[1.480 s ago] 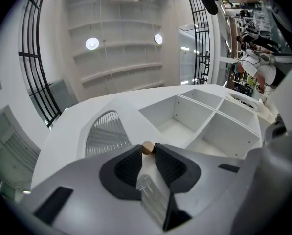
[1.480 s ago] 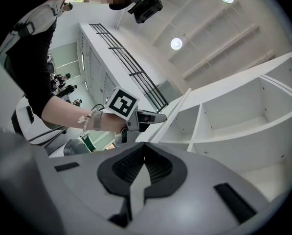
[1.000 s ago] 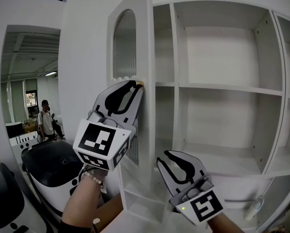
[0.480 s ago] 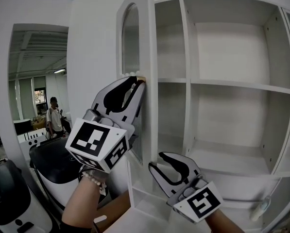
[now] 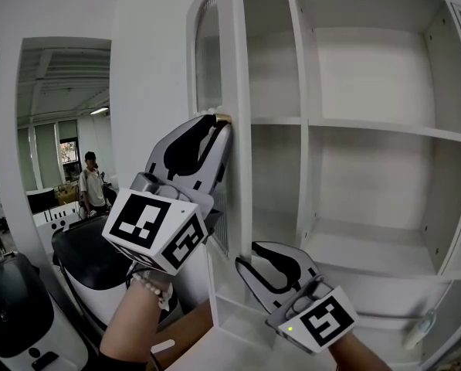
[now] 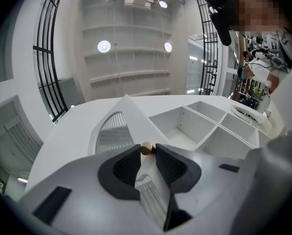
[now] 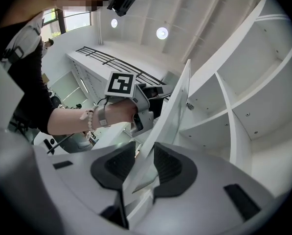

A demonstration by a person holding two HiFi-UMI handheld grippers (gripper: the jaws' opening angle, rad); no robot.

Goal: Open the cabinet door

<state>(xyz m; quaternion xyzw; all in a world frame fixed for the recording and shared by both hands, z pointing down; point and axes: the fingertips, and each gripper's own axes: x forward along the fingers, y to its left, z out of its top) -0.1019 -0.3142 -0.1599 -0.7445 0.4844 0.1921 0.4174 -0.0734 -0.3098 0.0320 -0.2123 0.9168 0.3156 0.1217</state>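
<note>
Though just-opened, loose astride cabinet door [image 5: 232, 68] edge, right tool [image 5: 253, 253] below left tool [image 5: 215, 121] tight on knob [image 6: 146, 149]; black-topped machine [image 5: 91, 247] beyond.

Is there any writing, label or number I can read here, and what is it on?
None: no readable text in any view.
Left marker cube and right marker cube: black-and-white square patterns, no letters.
Cabinet: blank.
Door knob: plain.

1. Up high, the left gripper [image 5: 215, 124] points steeply upward from a raised forearm, its jaws pinched on the knob [image 6: 146, 149] at their very tips.
2. Lower down, the right gripper [image 5: 252, 253] tilts gently up. Its jaws have just been opening and now gape wide, with the door edge [image 7: 171, 115] between them.
</note>
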